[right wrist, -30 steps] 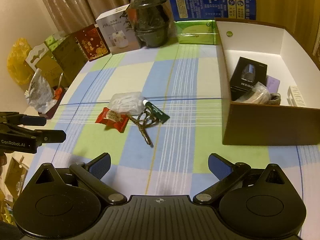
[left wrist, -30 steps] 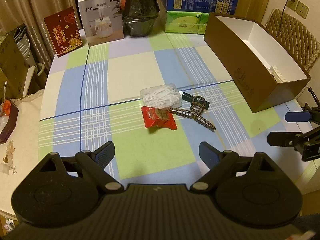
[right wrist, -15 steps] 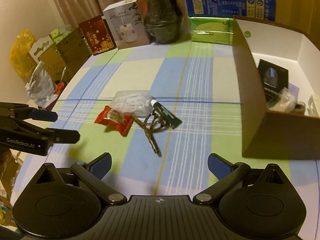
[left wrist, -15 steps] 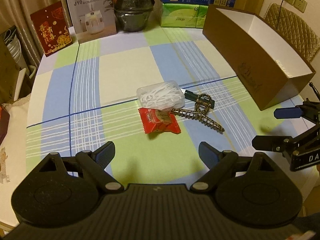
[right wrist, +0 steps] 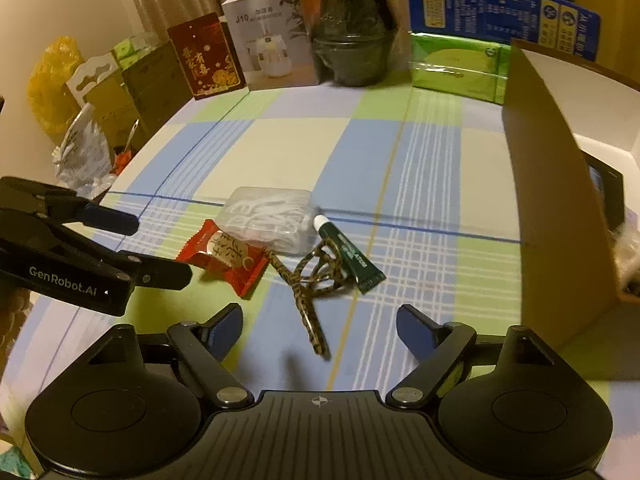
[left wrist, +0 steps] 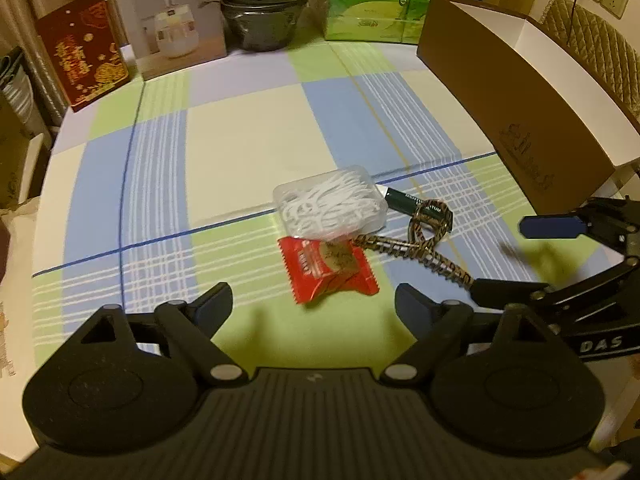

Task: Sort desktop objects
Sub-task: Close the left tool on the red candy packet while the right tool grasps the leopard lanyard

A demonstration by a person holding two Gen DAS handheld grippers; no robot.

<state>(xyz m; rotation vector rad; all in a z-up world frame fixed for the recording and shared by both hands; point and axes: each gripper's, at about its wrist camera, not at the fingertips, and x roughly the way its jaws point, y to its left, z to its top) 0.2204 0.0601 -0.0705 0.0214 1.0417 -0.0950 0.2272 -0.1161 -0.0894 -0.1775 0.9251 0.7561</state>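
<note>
Left gripper (left wrist: 314, 300): jaws closing, nothing between them, above red snack packet (left wrist: 328, 270).
Right gripper (right wrist: 320, 322): jaws closing, empty, over leopard-print strap (right wrist: 310, 284).
Cluster: mid-desk (left wrist: 248, 148), left of brown box (left wrist: 516, 120).
Risk: strap overlaps green tube (right wrist: 352, 256); lifting may drag it.

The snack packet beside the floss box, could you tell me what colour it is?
Red, with a pale label; the packet shows best in the left wrist view.

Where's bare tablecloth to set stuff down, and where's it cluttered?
Free: the wide stretch between the floss box and the back-row humidifier box, and the left side. Crowded: floss box, red packet, patterned cord and green tube cluster, with the brown box to the right.
</note>
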